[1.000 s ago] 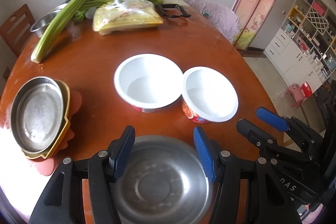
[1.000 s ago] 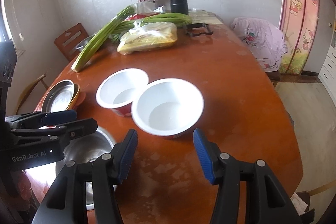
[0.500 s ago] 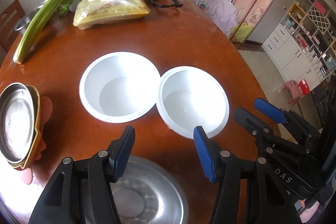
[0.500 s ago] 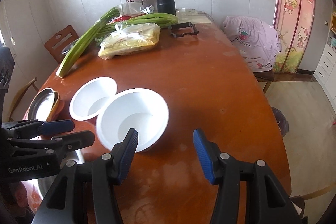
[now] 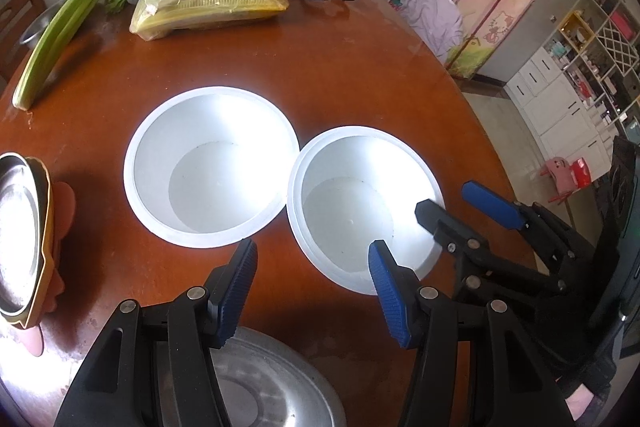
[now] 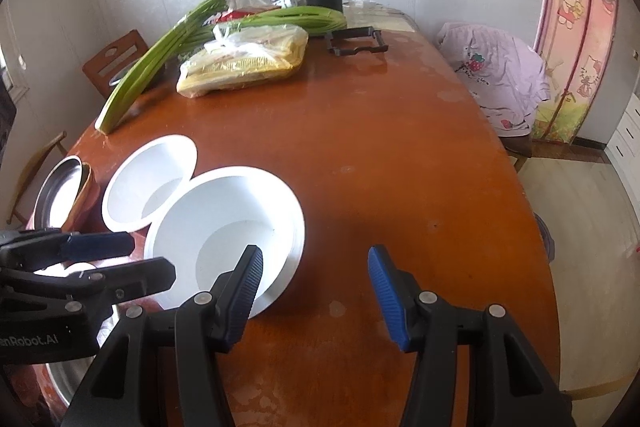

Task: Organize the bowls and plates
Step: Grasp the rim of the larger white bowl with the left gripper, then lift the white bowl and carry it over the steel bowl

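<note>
On the bench [image 5: 360,75], both claws, left claw [image 5: 312,279] and right claw [image 6: 314,287], hung apart and empty, flanking the near white bowl [image 5: 360,203], seemingly to stack it.

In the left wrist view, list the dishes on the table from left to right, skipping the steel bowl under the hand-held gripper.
Stacked steel plate → left white bowl → right white bowl.
</note>
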Action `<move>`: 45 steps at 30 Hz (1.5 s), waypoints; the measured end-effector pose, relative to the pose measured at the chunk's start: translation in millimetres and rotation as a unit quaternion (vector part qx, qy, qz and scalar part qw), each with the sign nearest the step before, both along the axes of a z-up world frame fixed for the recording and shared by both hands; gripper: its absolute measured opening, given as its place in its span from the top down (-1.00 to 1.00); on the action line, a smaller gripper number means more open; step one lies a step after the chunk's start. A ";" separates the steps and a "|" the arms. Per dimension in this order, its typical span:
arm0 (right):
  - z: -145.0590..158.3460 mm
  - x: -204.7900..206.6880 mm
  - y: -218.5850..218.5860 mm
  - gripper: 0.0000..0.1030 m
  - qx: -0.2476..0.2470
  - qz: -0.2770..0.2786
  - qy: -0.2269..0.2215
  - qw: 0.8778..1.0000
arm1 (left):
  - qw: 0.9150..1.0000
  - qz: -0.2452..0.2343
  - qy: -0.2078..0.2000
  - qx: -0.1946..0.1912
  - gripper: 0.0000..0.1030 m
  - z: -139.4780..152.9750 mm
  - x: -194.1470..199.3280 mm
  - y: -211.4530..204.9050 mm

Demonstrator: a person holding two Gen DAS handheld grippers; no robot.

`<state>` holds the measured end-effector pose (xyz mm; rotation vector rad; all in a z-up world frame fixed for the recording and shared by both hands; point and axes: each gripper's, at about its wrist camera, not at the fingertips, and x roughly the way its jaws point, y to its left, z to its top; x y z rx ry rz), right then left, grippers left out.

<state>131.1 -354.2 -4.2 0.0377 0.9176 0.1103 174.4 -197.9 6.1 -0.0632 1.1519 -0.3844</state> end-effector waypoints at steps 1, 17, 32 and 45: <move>-1.4 0.9 1.4 -0.06 -0.002 0.003 0.001 1.000 | 1.000 0.001 0.001 0.000 -0.15 -0.8 0.9 -0.2; -12.3 1.3 21.1 -0.06 0.009 0.046 0.013 0.999 | 0.999 -0.001 0.033 -0.023 0.48 -18.9 16.0 -8.1; 2.7 -11.2 29.0 -0.06 0.008 0.045 -0.001 0.999 | 0.999 -0.015 0.008 -0.028 0.53 -5.4 9.1 -9.8; 26.1 -34.8 47.1 -0.06 -0.005 0.054 -0.026 0.998 | 0.999 -0.009 -0.025 -0.035 0.53 19.6 -18.8 12.6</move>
